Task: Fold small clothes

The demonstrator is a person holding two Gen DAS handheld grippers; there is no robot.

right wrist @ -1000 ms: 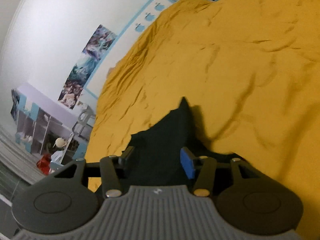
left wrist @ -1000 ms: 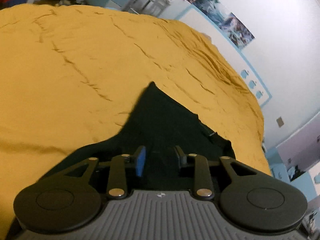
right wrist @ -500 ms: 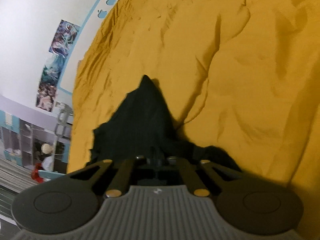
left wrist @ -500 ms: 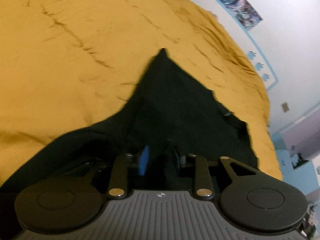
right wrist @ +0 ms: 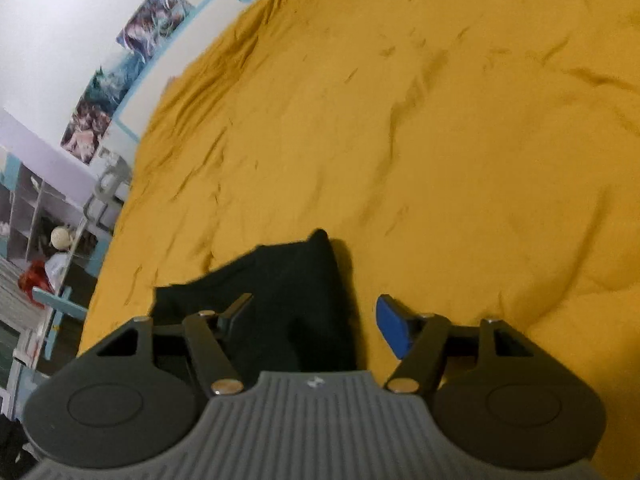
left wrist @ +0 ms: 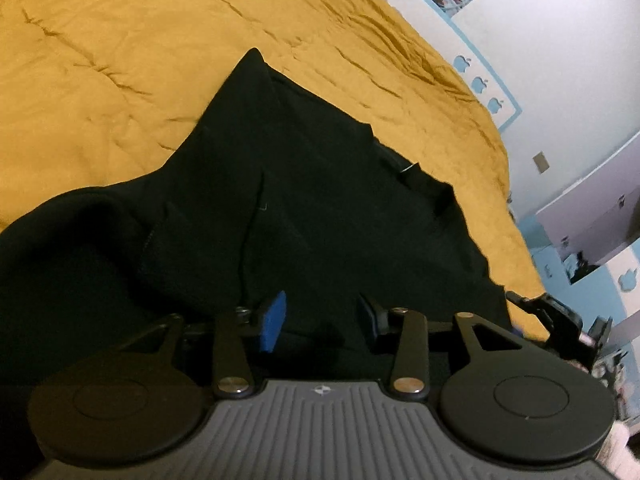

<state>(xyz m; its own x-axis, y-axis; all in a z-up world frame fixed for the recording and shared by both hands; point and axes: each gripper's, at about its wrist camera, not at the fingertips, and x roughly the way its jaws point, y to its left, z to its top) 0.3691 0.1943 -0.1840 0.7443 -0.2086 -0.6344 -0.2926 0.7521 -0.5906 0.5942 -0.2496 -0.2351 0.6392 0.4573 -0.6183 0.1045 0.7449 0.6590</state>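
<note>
A black garment (left wrist: 288, 200) lies on the mustard-yellow bedspread (left wrist: 120, 52), one pointed corner toward the far side. My left gripper (left wrist: 320, 316) hangs low over its near edge with the jaws apart and nothing between the blue pads. In the right wrist view the garment (right wrist: 288, 292) lies under the left half of my right gripper (right wrist: 314, 312), which is wide open and empty. The right gripper's blue-padded finger (right wrist: 390, 328) is over bare bedspread (right wrist: 440, 140). The other gripper (left wrist: 560, 320) shows at the left wrist view's right edge.
A white wall with posters (right wrist: 124, 68) and a blue border runs along the bed's far side. Shelves and a chair (right wrist: 60, 240) stand past the bed's edge. The bedspread is wrinkled around the garment.
Both grippers were shut on the black garment half a second ago and have opened, letting it go. The garment now lies spread out flatter on the bedspread.
</note>
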